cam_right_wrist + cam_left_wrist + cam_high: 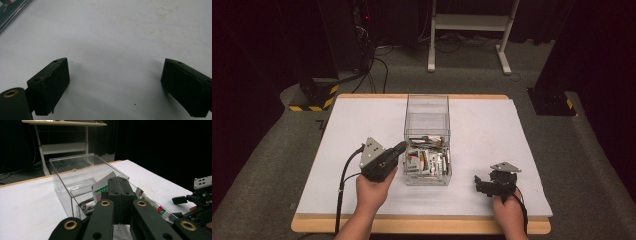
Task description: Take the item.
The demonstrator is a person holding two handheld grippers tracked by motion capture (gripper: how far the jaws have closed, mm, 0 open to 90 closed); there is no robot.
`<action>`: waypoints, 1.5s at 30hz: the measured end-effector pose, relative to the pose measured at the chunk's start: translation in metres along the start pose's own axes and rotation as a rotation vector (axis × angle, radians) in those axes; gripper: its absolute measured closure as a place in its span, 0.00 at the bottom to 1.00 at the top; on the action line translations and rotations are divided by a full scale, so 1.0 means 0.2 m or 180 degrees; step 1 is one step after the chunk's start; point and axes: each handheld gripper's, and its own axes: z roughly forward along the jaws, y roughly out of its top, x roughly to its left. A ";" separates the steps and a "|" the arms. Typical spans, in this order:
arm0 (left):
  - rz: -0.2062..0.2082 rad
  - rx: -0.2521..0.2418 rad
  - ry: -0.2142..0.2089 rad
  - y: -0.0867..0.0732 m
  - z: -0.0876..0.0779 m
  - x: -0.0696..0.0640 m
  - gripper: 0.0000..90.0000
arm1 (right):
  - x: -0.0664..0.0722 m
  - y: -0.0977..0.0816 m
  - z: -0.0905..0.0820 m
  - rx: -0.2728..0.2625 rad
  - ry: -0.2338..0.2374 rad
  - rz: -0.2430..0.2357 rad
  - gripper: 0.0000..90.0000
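A clear plastic box (427, 111) stands in the middle of the white table, and several printed packets (428, 159) lie in its near half. My left gripper (400, 147) is held just left of the box's near end, shut with nothing between its jaws. In the left gripper view the closed jaws meet at the gripper (120, 185), right in front of the clear box (65, 170) and the packets (103, 187). My right gripper (479, 183) rests low over the table at the near right, open. Its wide-apart jaws frame bare white surface around the gripper (115, 72).
The white table (362, 125) ends in a wooden front edge (412, 225). Beyond the far edge stand a white desk frame (469, 25) and a dark stand with a yellow-black base (314, 97). Cables trail on the grey floor. The other gripper (197, 197) appears at right in the left gripper view.
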 end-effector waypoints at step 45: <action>-0.0001 0.0044 0.0241 -0.08 -0.14 0.21 1.00 | 0.00 0.00 0.00 -0.0002 -0.0004 0.0001 0.09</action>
